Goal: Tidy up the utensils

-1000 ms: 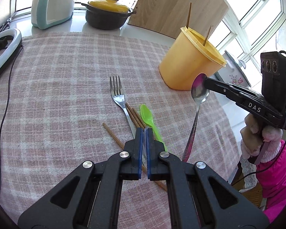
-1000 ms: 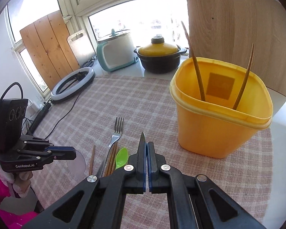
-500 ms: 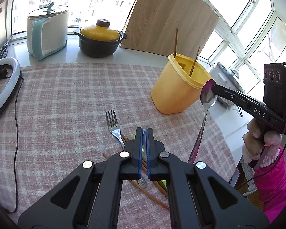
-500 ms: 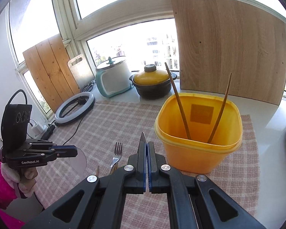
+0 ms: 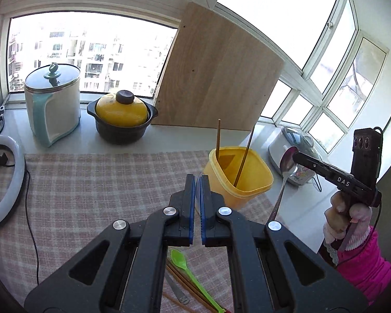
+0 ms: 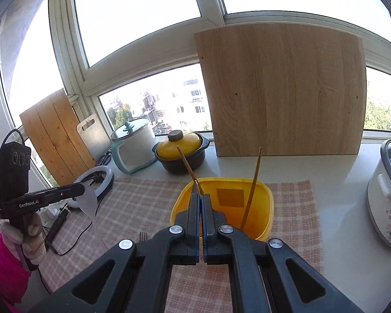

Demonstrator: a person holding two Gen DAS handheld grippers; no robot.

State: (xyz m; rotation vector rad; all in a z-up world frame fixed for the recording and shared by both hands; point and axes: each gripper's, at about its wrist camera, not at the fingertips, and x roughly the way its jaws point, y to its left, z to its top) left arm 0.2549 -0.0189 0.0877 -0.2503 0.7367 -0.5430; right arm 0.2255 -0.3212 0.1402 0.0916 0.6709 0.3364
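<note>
My right gripper [image 6: 201, 195] is shut on a metal spoon [image 5: 286, 167], held by its bowl with the handle hanging down, raised beside the yellow container [image 5: 238, 180]. In the right wrist view the container [image 6: 221, 208] lies just ahead and below. Two wooden chopsticks [image 5: 217, 138] stand in it. My left gripper [image 5: 197, 180] is shut and empty, raised above the table. A green plastic spoon [image 5: 187, 268], more chopsticks [image 5: 179, 279] and a fork handle [image 5: 176, 289] lie on the checked cloth under it. The fork's tines [image 6: 143, 234] peek out in the right wrist view.
A black pot with a yellow lid [image 5: 122, 117], a white-teal cooker [image 5: 52, 104] and a leaning wooden board [image 5: 216, 78] stand at the back. A ring light [image 5: 5, 182] with cable lies left. A rice cooker [image 6: 388, 195] stands right of the container.
Both grippers have risen and tilted up. The right gripper carried the spoon higher, near the container's rim. The utensils on the cloth now sit low under the left gripper.
</note>
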